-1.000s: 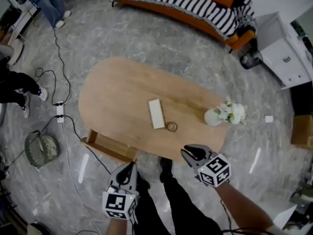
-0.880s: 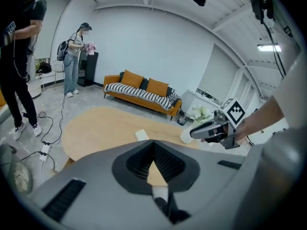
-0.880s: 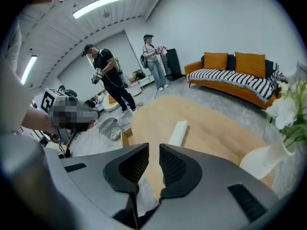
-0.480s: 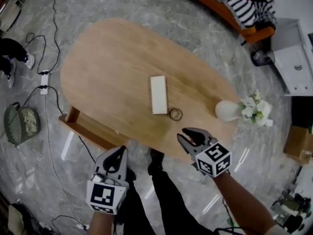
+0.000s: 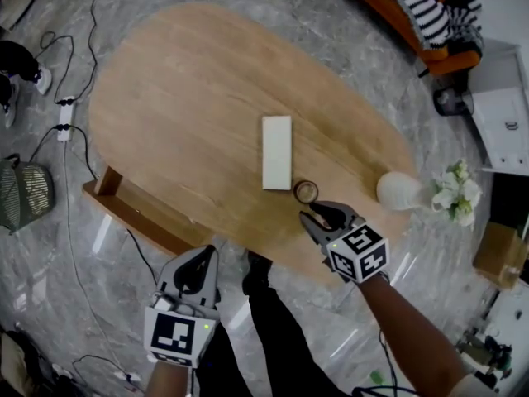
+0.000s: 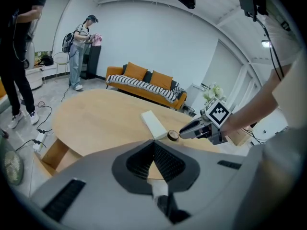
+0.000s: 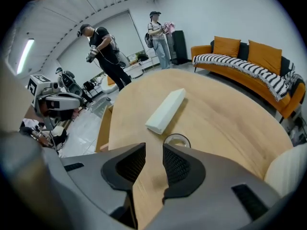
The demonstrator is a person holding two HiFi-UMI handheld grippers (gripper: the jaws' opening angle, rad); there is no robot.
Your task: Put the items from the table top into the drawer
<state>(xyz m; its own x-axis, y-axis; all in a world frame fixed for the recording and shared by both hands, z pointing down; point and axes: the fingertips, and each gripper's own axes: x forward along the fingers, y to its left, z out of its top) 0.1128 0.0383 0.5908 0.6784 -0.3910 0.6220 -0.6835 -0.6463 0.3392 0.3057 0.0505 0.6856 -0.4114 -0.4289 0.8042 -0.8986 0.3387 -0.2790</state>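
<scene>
Seen from overhead, a long oval table of light wood point(image 5: 182, 89) stands on a grey marbled floor point(image 5: 273, 15).

A white rectangular block point(image 5: 277, 151) lies flat near the middle of the table top, its long side running from 12 to 6 o'clock. Just beside the block's near end, at its 5 o'clock, sits a small round brown ring with a pale centre point(image 5: 306, 191). It is close to the block, but whether they touch cannot be told. A rounded white vase holding white flowers point(image 5: 401, 190) stands at the table's 4 o'clock end. A pulled-out wooden drawer point(image 5: 132, 213) juts from under the table's edge at 8 o'clock, well apart from the block and ring.

The right gripper point(image 5: 314, 215) hangs over the table's near edge at 5 o'clock, pointing down toward the ring. Its jaws have just been opening and stand apart. Only bare wood shows in the gap between them, and the ring lies just past the tip of one jaw.

The left gripper point(image 5: 201, 259) hovers over the floor at the table's 6 o'clock, off the table and near the drawer. Its jaws are pressed together at the tips with nothing between them.

An orange sofa with a black-and-white striped blanket point(image 5: 421, 11) lies beyond the table at 1 o'clock. A round grey floor fan point(image 5: 21, 195) sits on the floor at 9 o'clock.
</scene>
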